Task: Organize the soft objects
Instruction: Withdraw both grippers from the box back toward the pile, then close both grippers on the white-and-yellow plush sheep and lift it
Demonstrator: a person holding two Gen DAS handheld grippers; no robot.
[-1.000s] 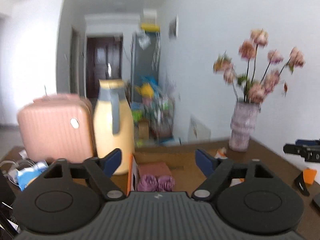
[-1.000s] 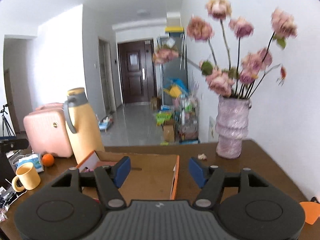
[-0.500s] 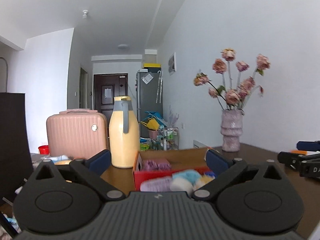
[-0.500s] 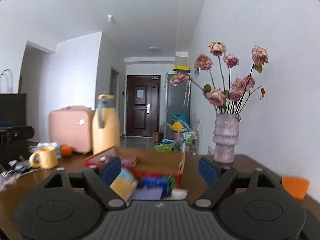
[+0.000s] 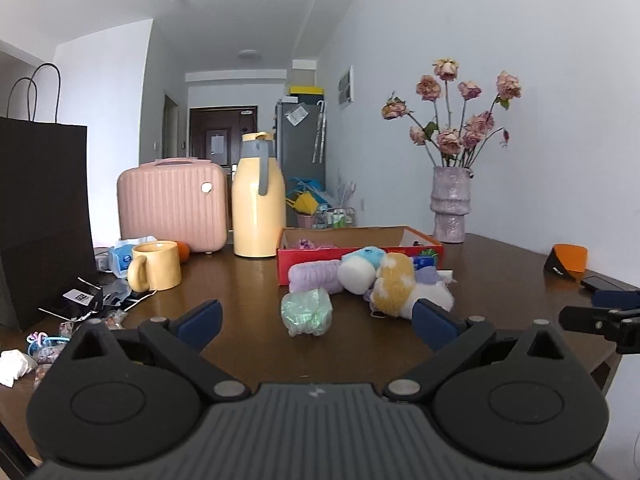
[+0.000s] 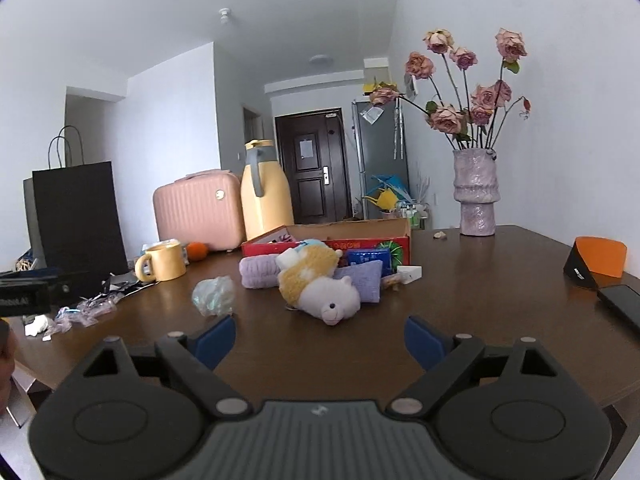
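Where turned from left view, plush bear's face (image 6: 335,307), right view only.

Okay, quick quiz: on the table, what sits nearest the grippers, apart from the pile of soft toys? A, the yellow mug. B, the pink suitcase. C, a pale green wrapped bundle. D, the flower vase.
C: the pale green wrapped bundle lies alone on the table, in front of the toy pile and closest to the open left gripper.

White lettering on the black device (image 6: 24,300) at the left edge, too blurred to read, printed label on the red box (image 6: 352,245) front, characters illegible, nothing else readable
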